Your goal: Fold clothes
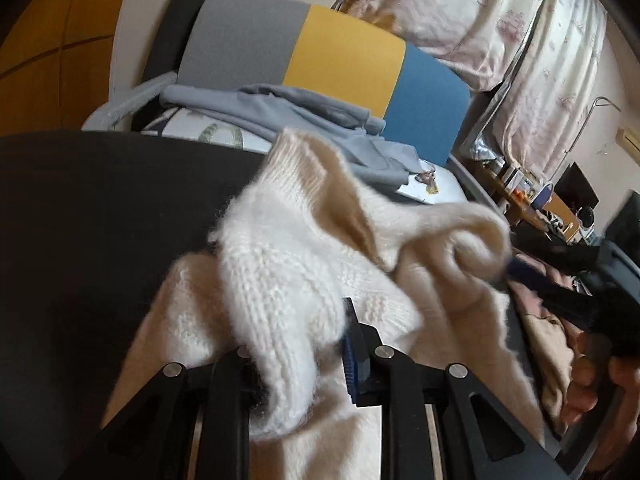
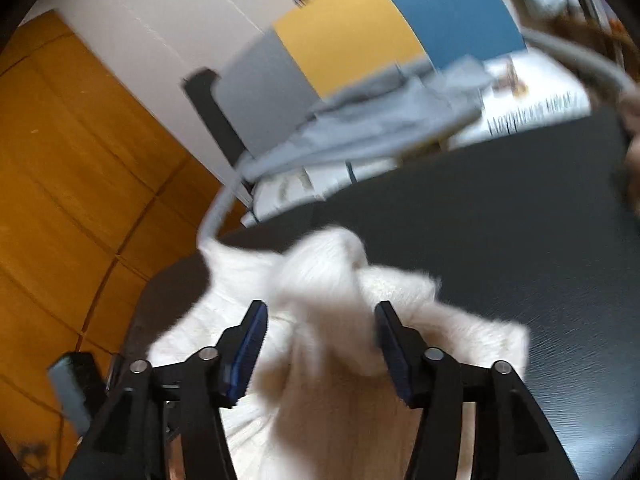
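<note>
- Left view only: left claw (image 1: 304,352) clenched on sweater (image 1: 280,280); right claw (image 1: 516,270) gripping a fold ahead-right.
- Right view: released right claw (image 2: 320,344), sweater (image 2: 328,280) bunched between fingers, above desk (image 2: 520,220).

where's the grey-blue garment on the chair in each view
Left wrist: the grey-blue garment lies upper centre, draped over the chair seat behind the cream sweater.
Right wrist: the grey-blue garment sits upper centre-right, blurred, above the black table.
Shared landmark: the chair back with grey, yellow and blue panels, right behind the garment.
</note>
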Available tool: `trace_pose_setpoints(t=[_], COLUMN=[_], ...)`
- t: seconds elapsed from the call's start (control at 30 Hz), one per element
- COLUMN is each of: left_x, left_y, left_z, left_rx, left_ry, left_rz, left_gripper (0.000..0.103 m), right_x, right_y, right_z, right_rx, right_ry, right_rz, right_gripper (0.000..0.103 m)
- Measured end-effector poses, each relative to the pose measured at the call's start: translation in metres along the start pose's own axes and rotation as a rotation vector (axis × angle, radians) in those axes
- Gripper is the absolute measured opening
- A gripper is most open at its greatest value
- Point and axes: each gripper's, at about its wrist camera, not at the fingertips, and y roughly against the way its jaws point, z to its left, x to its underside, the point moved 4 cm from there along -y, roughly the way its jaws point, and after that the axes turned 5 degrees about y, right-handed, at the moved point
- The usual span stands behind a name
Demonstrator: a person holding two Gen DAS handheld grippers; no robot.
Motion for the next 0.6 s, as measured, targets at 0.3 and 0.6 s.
trace_pose_setpoints(t=[0.3, 0.6], left_x=[0.047, 0.063], left_y=[0.054, 0.014], left_z=[-0.014, -0.017], left_rx=[0.017, -0.097], left_ry=[0.040, -0.132], left_rz=[-0.040, 0.034], left_gripper=[0.023, 0.023], right_x=[0.052, 0.151], right_y=[0.109, 0.029], right_z=[-0.013, 0.022], right_rx=[0.109, 0.212], right_ry=[0.144, 0.481], right_rz=[-0.062, 0.208], right_gripper=[0.068, 0.039])
